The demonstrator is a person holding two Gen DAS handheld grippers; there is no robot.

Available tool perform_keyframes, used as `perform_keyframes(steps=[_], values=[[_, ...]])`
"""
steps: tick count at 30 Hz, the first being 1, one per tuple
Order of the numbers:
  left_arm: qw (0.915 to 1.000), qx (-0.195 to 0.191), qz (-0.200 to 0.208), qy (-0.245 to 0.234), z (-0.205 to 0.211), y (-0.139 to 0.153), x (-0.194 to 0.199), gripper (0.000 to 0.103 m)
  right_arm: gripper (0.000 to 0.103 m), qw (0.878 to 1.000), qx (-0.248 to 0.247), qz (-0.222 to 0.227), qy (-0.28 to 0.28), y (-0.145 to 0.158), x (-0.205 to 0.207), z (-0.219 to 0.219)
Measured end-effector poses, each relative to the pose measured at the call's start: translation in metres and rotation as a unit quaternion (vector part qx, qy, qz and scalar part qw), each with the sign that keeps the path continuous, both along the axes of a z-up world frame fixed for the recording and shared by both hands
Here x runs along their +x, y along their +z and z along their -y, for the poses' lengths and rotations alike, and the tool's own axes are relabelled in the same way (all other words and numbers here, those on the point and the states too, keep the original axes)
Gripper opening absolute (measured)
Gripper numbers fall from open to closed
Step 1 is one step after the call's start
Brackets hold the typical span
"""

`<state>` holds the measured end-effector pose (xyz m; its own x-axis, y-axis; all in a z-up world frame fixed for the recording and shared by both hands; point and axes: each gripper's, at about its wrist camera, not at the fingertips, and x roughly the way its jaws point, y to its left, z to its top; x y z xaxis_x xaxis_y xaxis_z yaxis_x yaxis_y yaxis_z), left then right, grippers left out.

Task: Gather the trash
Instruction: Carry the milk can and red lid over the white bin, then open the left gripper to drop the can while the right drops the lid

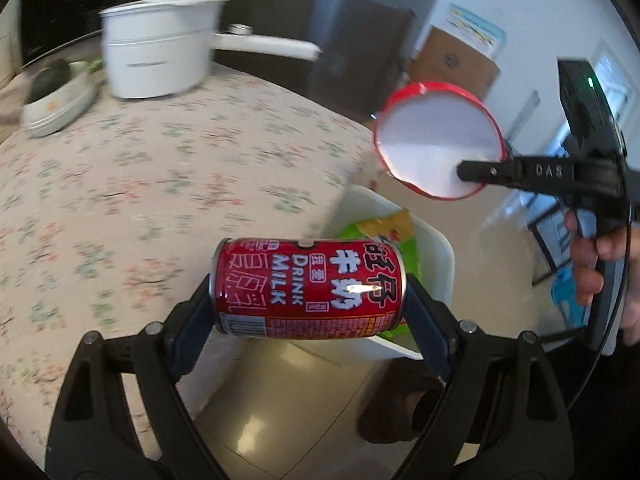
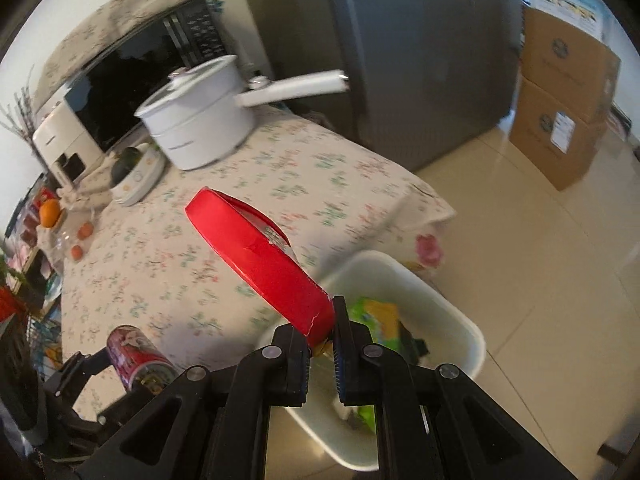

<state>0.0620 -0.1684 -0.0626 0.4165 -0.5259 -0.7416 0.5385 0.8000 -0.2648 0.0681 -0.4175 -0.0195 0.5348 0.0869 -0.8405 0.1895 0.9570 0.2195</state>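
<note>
Left gripper: jaws spread wide, clamped end-to-end on a red can lying sideways between the pads. Right gripper: jaws nearly together, pinching the rim of a red paper bowl, white inside, tilted up and away from the fingers. Both items held off the table edge, above or just beside the white bin on the floor; green and yellow wrappers already inside.

Step in hand, judged: dropping both into the bin. Best to centre each item over the opening before letting go; can likely to roll or bounce if released over the rim. Bowl light, may catch air and drift; release low.

Writing: "DRINK MILK" on the can among Chinese characters, barcode at one end. "DAS" on the right gripper's finger. Table beyond: floral tablecloth, white pot.
</note>
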Motion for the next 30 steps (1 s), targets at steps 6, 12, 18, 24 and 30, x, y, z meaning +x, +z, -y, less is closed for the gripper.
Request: perform_keyframes(steps=[6,12,18,24,30], values=[[0.9989,0.005,-0.003,-0.046,0.044,-0.014,-0.004,0.088,0.010,0.999,-0.001,-0.021,-0.026,-0.014,-0.014,0.028],[0.9968,0.014,-0.011,-0.078,0.081,-0.030,0.001,0.088,0.010,0.998,0.000,-0.033,-0.053,-0.022,-0.027,0.053],[0.9943,0.016,-0.006,-0.106,0.099,-0.044,0.008,0.088,0.010,0.997,0.000,-0.038,-0.069,-0.024,-0.033,0.066],[0.9944,0.015,-0.020,-0.102,0.098,-0.046,0.014,0.095,0.010,0.997,-0.004,-0.043,-0.067,-0.025,-0.032,0.066],[0.9972,0.024,-0.013,-0.070,0.072,-0.025,0.017,0.096,0.010,0.997,-0.006,-0.048,-0.057,-0.027,-0.028,0.058]])
